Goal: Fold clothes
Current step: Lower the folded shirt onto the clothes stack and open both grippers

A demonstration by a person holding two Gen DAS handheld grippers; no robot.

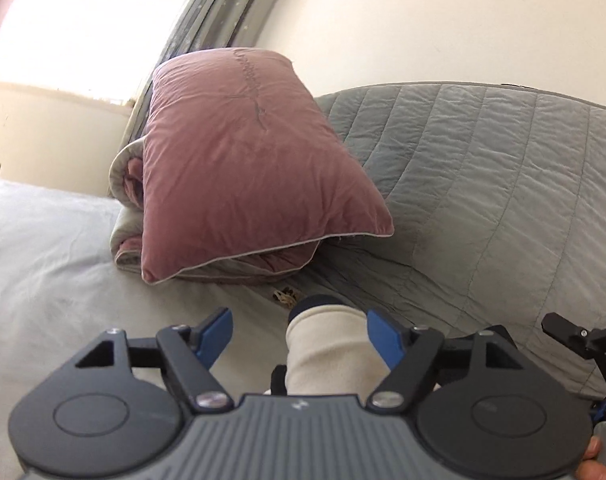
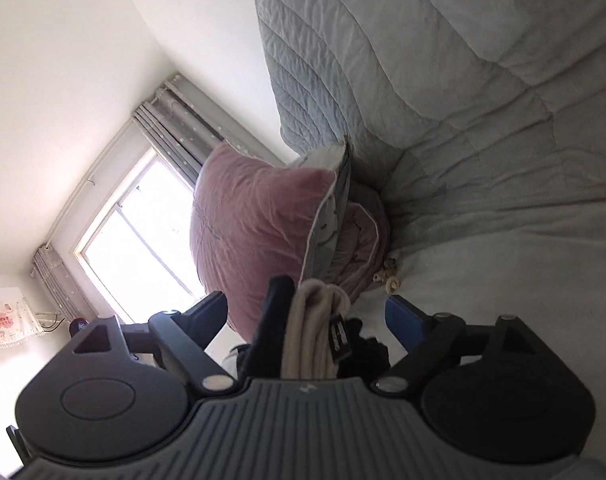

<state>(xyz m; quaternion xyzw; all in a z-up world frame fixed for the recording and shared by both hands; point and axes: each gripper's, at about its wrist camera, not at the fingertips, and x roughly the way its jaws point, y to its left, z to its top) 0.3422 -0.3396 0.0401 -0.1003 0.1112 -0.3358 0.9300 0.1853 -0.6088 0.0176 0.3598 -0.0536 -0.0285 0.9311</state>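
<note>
**Both claws spread around a folded cream garment**

My left claw [image 1: 299, 338] stands wide, a cream garment [image 1: 327, 354] with dark trim rising between its blue fingers. My right claw [image 2: 307, 322] also gapes, around the garment's stacked folds; its small black label [image 2: 340, 338] is unreadable. One pink pillow [image 1: 239, 160] lies on the bed [image 1: 43, 248].

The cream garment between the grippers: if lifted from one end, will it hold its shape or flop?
Probably flop: the cream garment is soft knit, and the right wrist view shows it in loose stacked folds. It looks light. With both grippers' jaws wide apart, the folds would likely slip open.
</note>
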